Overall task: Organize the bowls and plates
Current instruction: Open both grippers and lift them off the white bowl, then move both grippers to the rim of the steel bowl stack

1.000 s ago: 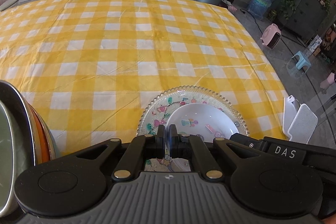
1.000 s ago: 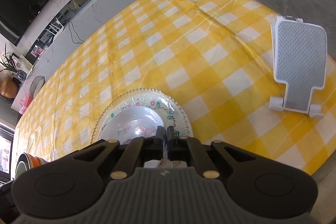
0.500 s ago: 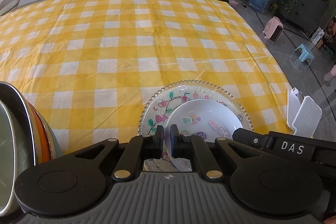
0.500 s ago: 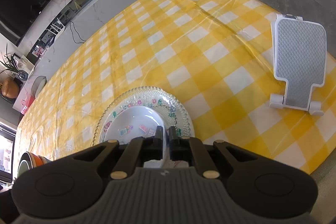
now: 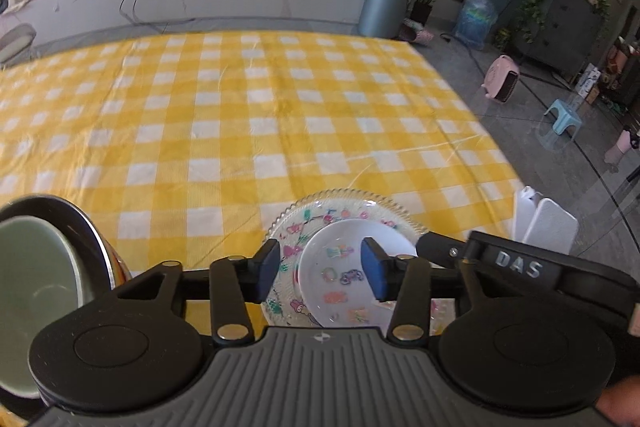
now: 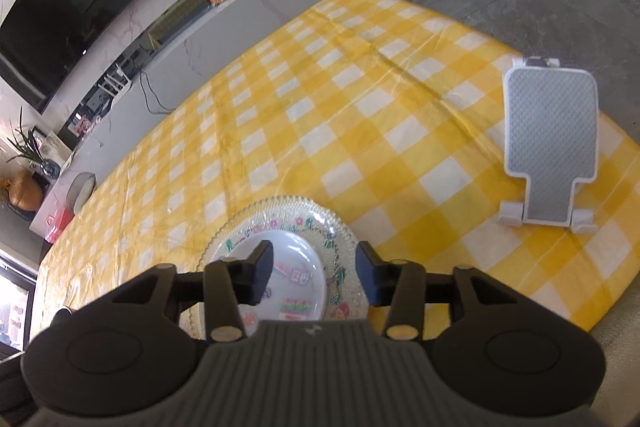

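A small white bowl with cartoon stickers rests in a clear glass plate with a beaded rim, on the yellow checked tablecloth near the front edge. My left gripper hangs just above the bowl's near side, its jaws opening, pads clear of the rim. In the right wrist view the same bowl and plate lie under my right gripper, whose jaws are also opening with nothing pressed between them. The right gripper's black body shows beside the bowl in the left view.
A stack of bowls, pale green inside with dark and orange rims, stands close on the left. A white and grey stand sits near the table's right edge. Beyond that edge is floor with a pink heater and a blue stool.
Both grippers were shut on the white bowl's rim; both have let go and spread their jaws. The left gripper has risen, and the bowl now lies in the glass plate.
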Available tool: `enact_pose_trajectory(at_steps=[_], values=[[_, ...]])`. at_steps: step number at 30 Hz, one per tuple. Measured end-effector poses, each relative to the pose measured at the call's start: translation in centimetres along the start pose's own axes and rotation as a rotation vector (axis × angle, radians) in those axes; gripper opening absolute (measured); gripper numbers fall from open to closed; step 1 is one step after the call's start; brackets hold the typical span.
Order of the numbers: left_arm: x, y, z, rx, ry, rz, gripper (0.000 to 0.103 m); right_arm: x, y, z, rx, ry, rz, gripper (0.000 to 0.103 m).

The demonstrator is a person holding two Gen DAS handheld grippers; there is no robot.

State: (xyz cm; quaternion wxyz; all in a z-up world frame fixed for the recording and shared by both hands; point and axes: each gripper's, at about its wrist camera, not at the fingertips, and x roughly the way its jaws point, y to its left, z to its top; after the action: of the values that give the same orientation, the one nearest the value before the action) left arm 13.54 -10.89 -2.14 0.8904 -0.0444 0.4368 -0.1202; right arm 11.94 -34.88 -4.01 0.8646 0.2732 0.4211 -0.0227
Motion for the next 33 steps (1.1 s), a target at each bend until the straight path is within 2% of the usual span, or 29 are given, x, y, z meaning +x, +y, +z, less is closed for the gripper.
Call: enact_pose_trajectory(at_steps=[1,3,5,11,13,15,17,21,24,28,33], values=[[-0.5,0.1,0.1,-0.008,0.004,-0.014,0.061,-0.2,0.0,0.0,-0.001,-0.010,-0.002,0.049],[-1.4,1.0,0.2,-0.063,0.027,-0.096,0.065,-0.8,0.1,-0.1,-0.010,-0.029,-0.005,0.054],[-2.6,1.7,0.3,-0.092,0.017,-0.137,0.068,-1.3,0.2,-0.2,-0.018,-0.045,-0.007,0.065],[-6.9,2.8,0.8,-0.040,-0.094,-0.080,0.073,-1.8,1.3,-0.3,-0.080,-0.033,-0.052,0.069],[-8.1,3.3,0.9,-0.010,-0.130,-0.040,0.073,-2.3,1.9,-0.4,-0.108,-0.029,-0.077,0.072],[-9.0,4.2,0.9,0.008,-0.143,0.021,0.073,-2.8,2.8,-0.6,-0.130,-0.008,-0.087,0.073],[-9.6,5.3,1.1,0.003,-0.141,0.048,0.073,-3.2,3.6,-0.9,-0.143,0.019,-0.067,0.073],[-10.7,8.5,1.4,-0.060,-0.132,0.059,0.073,-4.2,5.6,-1.8,-0.111,0.065,0.027,0.075],[-10.9,11.5,1.3,-0.144,-0.131,0.113,0.073,-4.8,8.1,-2.6,-0.131,0.082,0.096,0.076],[-10.9,14.9,0.7,-0.220,-0.117,0.155,0.073,-4.8,11.5,-4.2,-0.154,0.108,0.147,0.076],[-9.7,17.9,-0.5,-0.282,-0.046,0.179,0.073,-3.0,14.6,-6.5,-0.156,0.187,0.189,0.076]])
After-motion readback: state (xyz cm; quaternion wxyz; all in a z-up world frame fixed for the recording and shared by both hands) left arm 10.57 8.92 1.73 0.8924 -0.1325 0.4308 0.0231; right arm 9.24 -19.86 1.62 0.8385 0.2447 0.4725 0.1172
